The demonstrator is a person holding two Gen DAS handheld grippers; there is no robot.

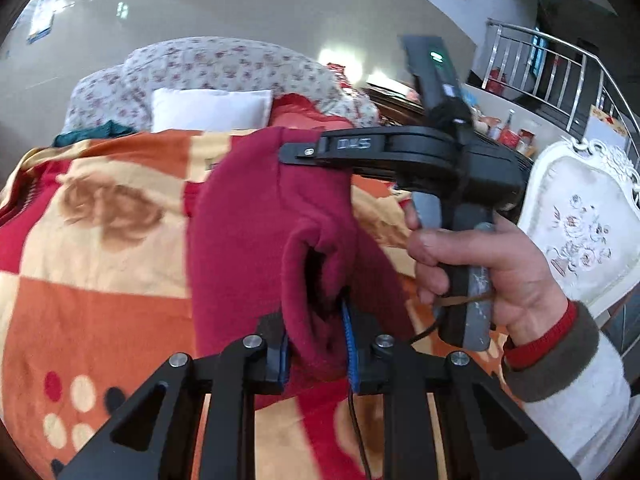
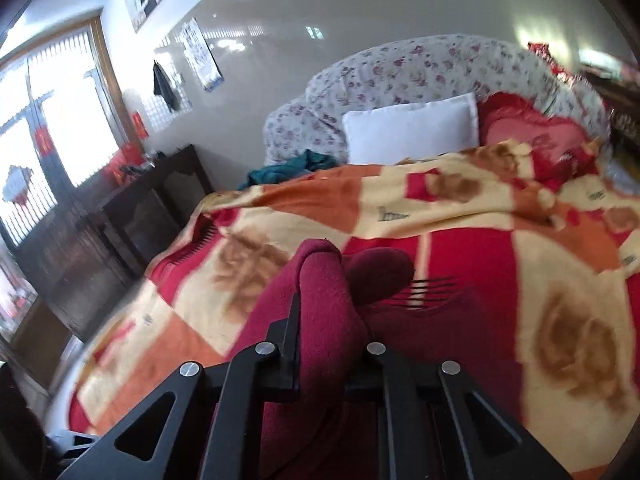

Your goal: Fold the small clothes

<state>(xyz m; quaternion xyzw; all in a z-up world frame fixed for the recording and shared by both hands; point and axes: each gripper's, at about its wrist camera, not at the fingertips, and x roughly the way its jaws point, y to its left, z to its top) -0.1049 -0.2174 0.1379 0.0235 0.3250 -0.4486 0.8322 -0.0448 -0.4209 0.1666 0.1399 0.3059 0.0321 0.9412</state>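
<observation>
Red garment (image 1: 256, 216) within both hand-held grippers

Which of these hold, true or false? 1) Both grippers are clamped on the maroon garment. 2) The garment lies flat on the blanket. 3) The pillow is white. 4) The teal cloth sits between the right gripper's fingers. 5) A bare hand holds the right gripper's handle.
1) True. The left gripper and the right gripper are each shut on the maroon garment.
2) False. It is bunched and lifted off the blanket between the grippers.
3) True. The pillow is white.
4) False. The teal cloth lies far back on the bed by the pillow.
5) True. The hand grips it, sleeve at the wrist.
</observation>
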